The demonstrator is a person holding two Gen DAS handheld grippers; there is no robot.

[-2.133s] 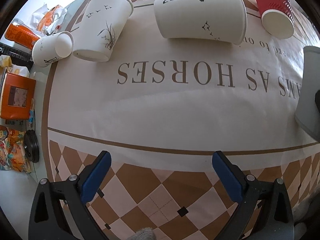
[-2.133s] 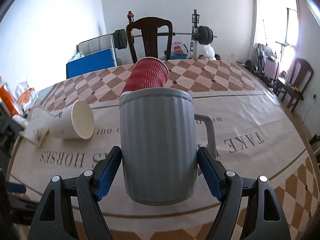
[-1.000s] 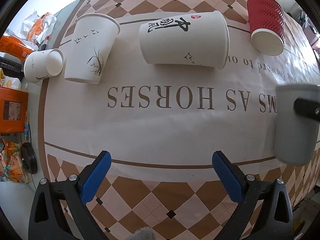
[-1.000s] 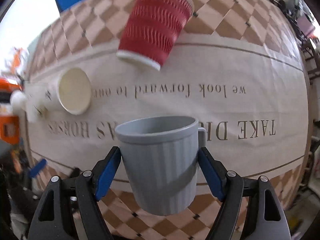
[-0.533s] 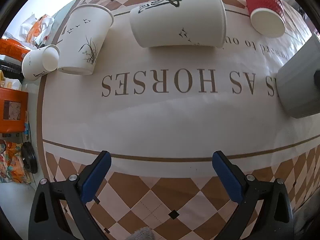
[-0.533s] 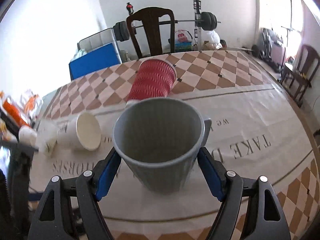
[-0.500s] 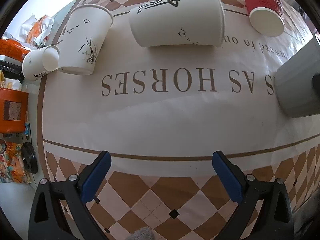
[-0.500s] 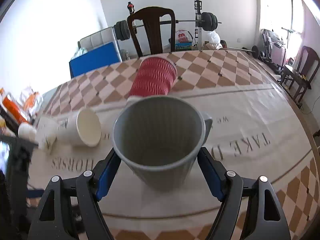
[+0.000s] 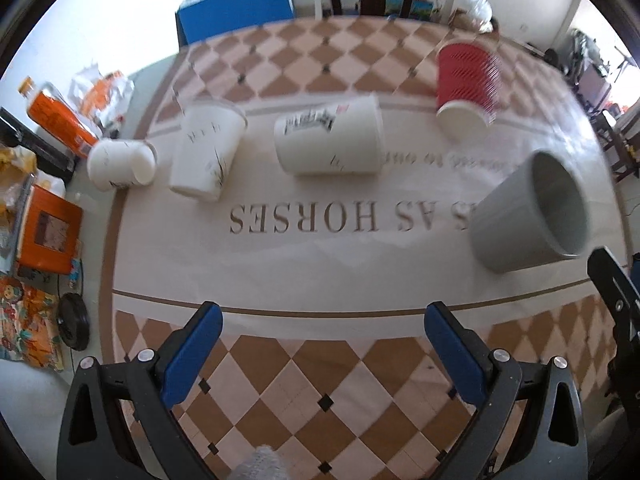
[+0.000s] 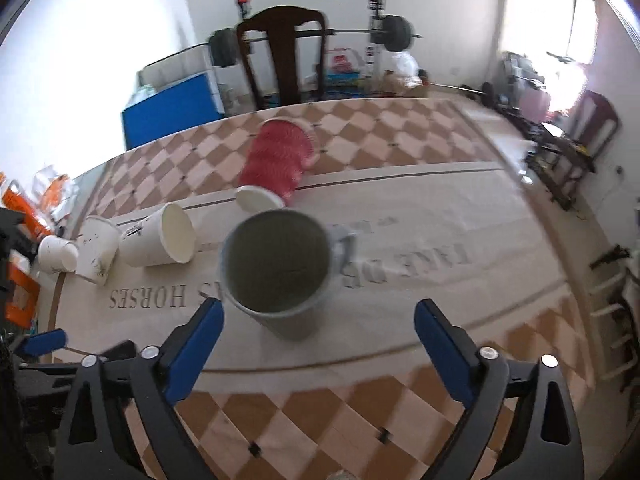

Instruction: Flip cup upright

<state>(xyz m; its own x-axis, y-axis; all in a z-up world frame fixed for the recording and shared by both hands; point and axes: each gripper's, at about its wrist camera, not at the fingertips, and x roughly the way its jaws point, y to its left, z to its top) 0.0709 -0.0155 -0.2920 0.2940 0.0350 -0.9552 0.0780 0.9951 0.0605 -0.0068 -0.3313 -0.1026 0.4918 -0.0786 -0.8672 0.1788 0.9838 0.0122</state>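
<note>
Left wrist view. Left tongs (image 9: 320, 344) — spread wide, holding nothing, above the checkered near edge of the surface (image 9: 304, 392). Grey mug (image 9: 530, 212): at right on the cream lettered band, mouth up, apart from both blue pads. Part of the right tongs' black frame shows just right of the mug. Red ribbed cup (image 9: 466, 88): lying on its side at the far right. Large white paper cup (image 9: 330, 140): on its side, centre. Tall white paper cup (image 9: 208, 152): tipped over, left of it. Small white cup (image 9: 120, 164): on its side at the surface's left edge. Orange box (image 9: 50, 236) off the surface at left.

Right wrist view. Right tongs (image 10: 316, 344) — open wide, empty. Grey mug (image 10: 280, 268): upright on the surface (image 10: 440, 240), just ahead of the pads and nearer the left one, touching neither; handle to the right. Red ribbed cup (image 10: 278, 160) behind it, on its side. Large white paper cup (image 10: 160, 240), on its side, to the mug's left. Dark wooden chair (image 10: 282, 56) beyond the far edge. View slightly blurred.
</note>
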